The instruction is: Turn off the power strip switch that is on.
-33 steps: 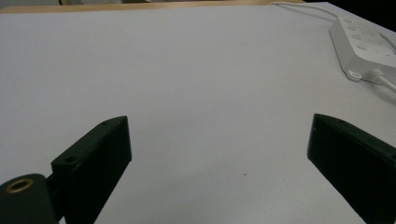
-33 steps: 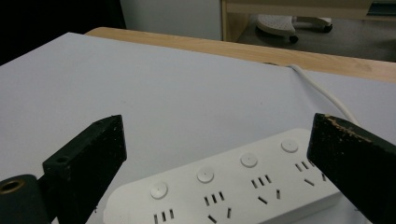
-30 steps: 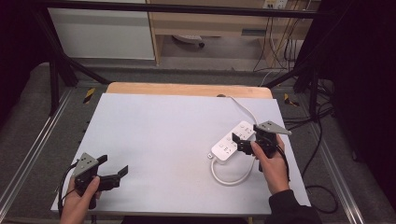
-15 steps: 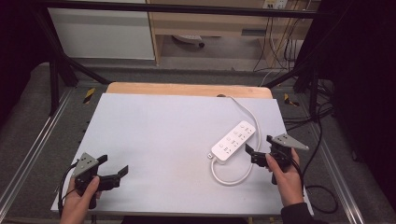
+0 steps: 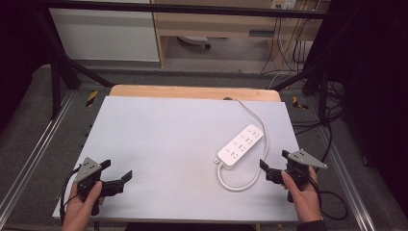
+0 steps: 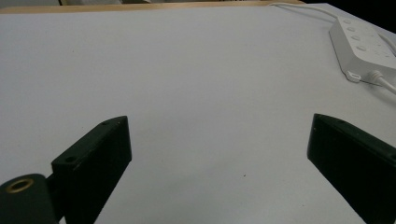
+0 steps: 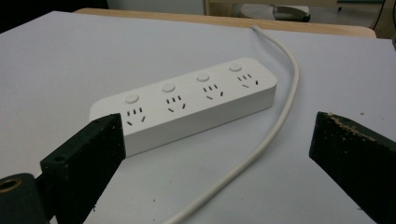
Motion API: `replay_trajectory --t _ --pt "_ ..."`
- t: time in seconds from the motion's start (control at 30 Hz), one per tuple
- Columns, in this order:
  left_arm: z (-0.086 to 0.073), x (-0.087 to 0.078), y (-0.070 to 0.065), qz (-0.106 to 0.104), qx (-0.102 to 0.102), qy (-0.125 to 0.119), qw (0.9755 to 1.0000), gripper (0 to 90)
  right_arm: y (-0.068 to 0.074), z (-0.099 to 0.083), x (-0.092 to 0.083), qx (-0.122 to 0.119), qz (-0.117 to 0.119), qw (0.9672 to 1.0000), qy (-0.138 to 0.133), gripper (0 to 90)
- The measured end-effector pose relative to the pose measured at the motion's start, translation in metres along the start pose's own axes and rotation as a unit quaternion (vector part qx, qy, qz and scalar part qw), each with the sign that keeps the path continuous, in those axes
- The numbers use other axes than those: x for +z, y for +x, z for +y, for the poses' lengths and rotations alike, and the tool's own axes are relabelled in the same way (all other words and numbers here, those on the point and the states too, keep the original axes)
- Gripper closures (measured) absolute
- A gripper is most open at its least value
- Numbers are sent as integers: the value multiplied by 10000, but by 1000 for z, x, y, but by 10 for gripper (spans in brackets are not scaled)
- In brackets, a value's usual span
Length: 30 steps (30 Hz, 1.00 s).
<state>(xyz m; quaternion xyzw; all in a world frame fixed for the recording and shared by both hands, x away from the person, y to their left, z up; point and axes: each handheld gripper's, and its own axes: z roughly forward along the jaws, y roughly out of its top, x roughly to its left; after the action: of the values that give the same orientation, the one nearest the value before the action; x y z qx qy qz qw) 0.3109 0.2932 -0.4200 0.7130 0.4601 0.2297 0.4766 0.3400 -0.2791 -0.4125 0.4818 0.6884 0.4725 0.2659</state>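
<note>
Left gripper point(image 5: 117, 179): near edge of the table point(image 5: 159, 130), jaws spread wide, holding nothing; well apart from the work.
Right gripper point(image 5: 268, 172): jaws wide, empty, just short of the power strip point(image 5: 239, 145).
Power strip: right half of the table, lying flat and diagonal.
Cord point(image 7: 261, 144): loops between the jaws and the strip; a careless close could snag it and drag the strip askew.

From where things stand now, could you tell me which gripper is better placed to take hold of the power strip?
The right gripper: it is open beside the power strip. The left gripper sits across the table.
</note>
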Motion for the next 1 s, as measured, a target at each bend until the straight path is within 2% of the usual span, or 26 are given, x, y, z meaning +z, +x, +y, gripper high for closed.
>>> replay_trajectory --t 0.27,0.4,0.53,0.73,1.0 --pt "0 0 0 -6 -6 -1 10000 62 1 -13 -10 -39 -10 10000 42 40" --pt "0 0 0 -3 -3 0 10000 62 0 -21 -10 -175 -35 9998 77 42" --pt "0 1 0 2 9 7 10000 62 1 -26 -8 -205 -6 9997 144 39" --pt "0 1 -1 -20 33 21 10000 62 4 -32 2 -159 59 9994 285 40" --pt "0 3 -2 -36 29 50 10000 61 4 -33 22 -210 -34 9987 465 41"
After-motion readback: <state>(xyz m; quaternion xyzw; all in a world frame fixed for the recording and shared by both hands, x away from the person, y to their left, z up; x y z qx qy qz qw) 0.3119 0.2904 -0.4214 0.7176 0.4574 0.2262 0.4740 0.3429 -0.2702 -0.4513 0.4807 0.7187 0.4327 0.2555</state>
